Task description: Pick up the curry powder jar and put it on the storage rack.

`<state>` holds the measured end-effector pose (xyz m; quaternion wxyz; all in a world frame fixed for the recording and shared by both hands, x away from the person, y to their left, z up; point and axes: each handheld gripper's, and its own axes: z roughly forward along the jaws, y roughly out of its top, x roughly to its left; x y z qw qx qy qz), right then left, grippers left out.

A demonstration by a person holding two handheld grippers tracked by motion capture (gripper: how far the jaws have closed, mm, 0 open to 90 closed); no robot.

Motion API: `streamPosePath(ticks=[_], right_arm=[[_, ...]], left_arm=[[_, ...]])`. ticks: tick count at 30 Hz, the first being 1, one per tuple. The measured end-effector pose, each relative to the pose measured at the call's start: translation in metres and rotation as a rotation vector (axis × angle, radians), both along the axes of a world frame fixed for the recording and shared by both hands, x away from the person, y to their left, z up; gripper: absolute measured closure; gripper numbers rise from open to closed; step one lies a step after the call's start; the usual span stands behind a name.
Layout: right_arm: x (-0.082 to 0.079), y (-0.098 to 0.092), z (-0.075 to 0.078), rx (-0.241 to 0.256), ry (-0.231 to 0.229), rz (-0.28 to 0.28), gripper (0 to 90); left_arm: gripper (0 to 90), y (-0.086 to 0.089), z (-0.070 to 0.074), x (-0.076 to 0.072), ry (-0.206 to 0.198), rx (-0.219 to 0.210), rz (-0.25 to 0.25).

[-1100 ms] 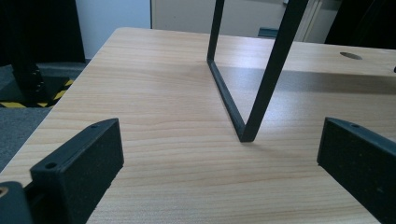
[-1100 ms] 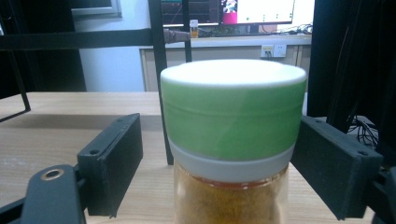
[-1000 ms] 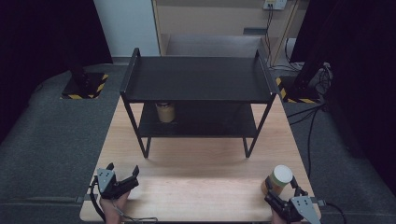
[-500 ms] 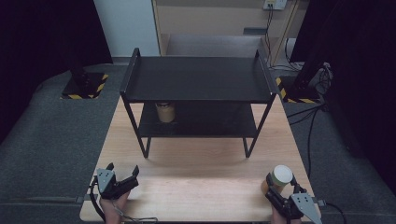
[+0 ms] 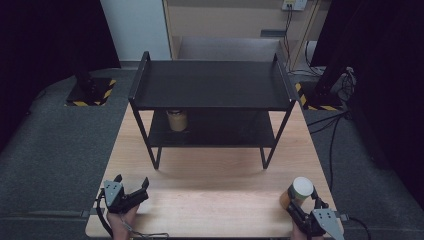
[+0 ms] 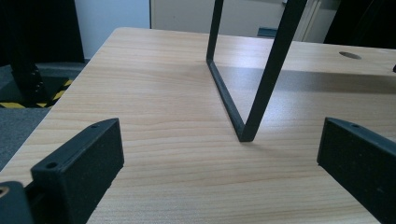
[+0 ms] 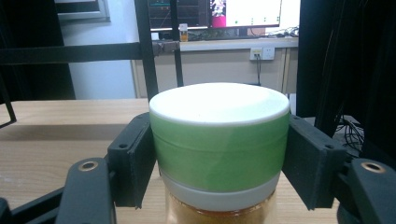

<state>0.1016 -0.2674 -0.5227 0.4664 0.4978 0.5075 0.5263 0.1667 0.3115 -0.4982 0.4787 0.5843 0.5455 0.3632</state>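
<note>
Seen from the high view, a light wooden tabletop (image 5: 210,200) carries a black two-tier shelf rack (image 5: 212,95) across its far half, with a second jar (image 5: 177,120) standing on the rack's lower shelf toward the left. At the near right corner the right tongs (image 5: 298,206) grip a jar (image 5: 299,192) with a white top and green band, standing upright on the wood, well apart from the rack's right front leg (image 5: 266,159). At the near left corner the left tongs (image 5: 132,187) rest spread wide with nothing between them, the person's hand (image 5: 122,222) behind them at the tabletop edge. In the left gripper view, the two black jaws stand far apart at either side of the frame, open over bare wood, and the rack's slanted leg frame (image 6: 247,93) meets the tabletop ahead of them, between the jaws' lines. In the right gripper view, the jar's green-banded lid (image 7: 219,140) sits between both jaws, which press against its sides; amber contents show through the glass below the lid. Beyond the jar, the rack's upright posts (image 7: 144,51) and crossbar stand between it and the wall and monitor behind.
</note>
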Motion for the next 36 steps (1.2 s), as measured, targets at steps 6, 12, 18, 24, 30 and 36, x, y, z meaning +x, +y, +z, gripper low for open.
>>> streamPosePath(ticks=[6,12,18,24,30,36], right_arm=[[0.000,0.001,0.000,-0.002,-0.002,-0.003,32.9],[0.001,0.001,0.002,0.002,0.006,-0.003,33.0],[0.000,0.003,0.002,0.006,0.005,-0.015,33.2],[-0.001,0.003,0.003,0.018,0.007,-0.020,33.2],[0.001,0.004,0.006,0.017,0.015,-0.022,33.2],[0.002,0.004,0.010,0.029,0.013,-0.013,33.2]], left_arm=[[0.0,0.000,0.000,0.000,0.000,-0.001,-0.002],[0.0,0.000,0.000,0.000,-0.001,0.000,-0.002],[0.0,-0.001,0.000,0.000,0.001,0.007,0.001],[0.0,-0.001,0.000,0.000,0.000,0.012,-0.001],[0.0,-0.002,0.000,0.000,0.000,0.013,0.000],[0.0,-0.003,0.000,0.000,-0.003,0.023,-0.001]])
